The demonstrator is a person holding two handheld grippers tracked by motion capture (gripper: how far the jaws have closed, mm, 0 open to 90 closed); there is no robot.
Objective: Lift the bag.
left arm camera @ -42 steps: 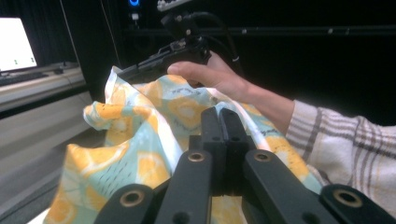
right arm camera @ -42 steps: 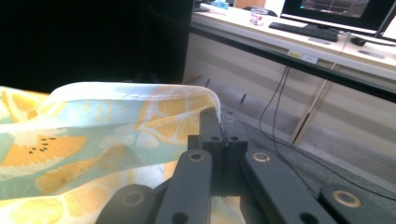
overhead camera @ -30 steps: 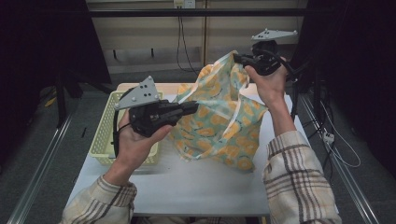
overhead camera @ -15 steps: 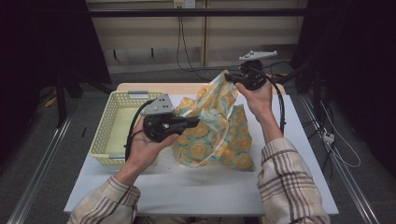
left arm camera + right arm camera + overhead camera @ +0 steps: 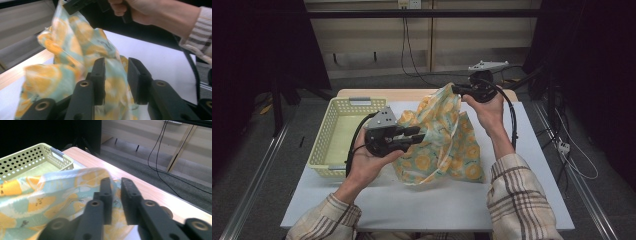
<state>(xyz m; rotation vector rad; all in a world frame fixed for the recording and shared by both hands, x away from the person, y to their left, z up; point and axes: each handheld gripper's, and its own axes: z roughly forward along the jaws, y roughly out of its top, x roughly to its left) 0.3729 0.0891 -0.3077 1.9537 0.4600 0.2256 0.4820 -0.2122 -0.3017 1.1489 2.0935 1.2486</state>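
High view: my left gripper (image 5: 414, 137) and right gripper (image 5: 458, 90) have just been opening, jaws parted around the soft orange-slice-print cloth (image 5: 442, 145), which is sagging onto the white table (image 5: 532, 165), at three o'clock from the yellow perforated basket (image 5: 324, 145). Being light and limp, it's needing hem grips.

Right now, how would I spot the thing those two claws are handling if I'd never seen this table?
Find the pale table, then the yellow holed basket at its left. Just right of the basket, a crumpled cloth rises from the tabletop between the left claw and the right claw. It is the one soft, patterned thing there: orange slices printed on pale blue-green.
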